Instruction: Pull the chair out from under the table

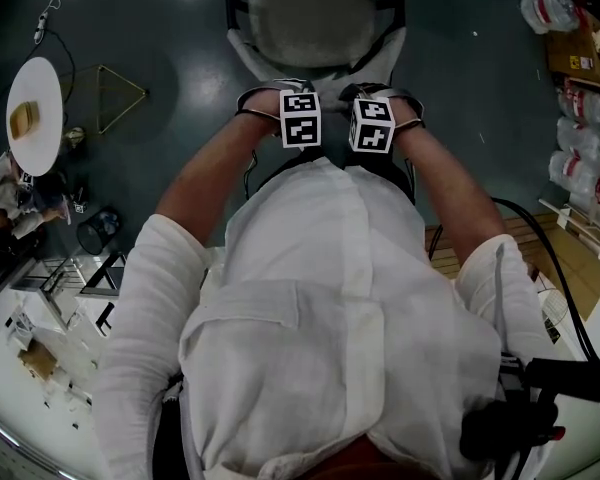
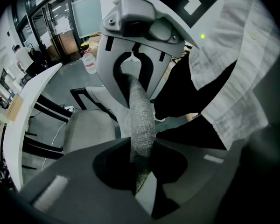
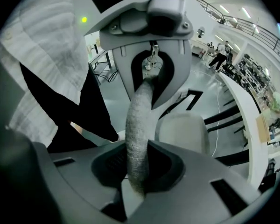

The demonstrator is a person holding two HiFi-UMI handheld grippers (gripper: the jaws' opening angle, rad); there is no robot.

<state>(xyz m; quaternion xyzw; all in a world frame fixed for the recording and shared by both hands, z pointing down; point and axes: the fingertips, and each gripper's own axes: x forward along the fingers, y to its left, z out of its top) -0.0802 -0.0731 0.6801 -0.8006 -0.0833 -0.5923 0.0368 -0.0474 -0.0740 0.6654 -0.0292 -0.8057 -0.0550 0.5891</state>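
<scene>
The grey upholstered chair (image 1: 315, 18) stands on the dark floor in front of me, its seat facing away. Both grippers clamp the top edge of its backrest side by side. My left gripper (image 1: 278, 96) is shut on the grey fabric backrest edge (image 2: 141, 120), which runs up between its jaws. My right gripper (image 1: 382, 96) is shut on the same backrest edge (image 3: 139, 139). Each gripper view shows the other gripper further along the edge, the right gripper (image 2: 135, 66) and the left gripper (image 3: 154, 66). The chair seat (image 2: 88, 129) lies below, beside a long white curved table (image 2: 25, 108).
A small round white table (image 1: 35, 113) with a brown object stands at the left, a wire-frame stand (image 1: 115, 93) beside it. Packs of water bottles (image 1: 580, 158) and a cardboard box (image 1: 580, 48) line the right. A black cable (image 1: 540, 238) trails at my right.
</scene>
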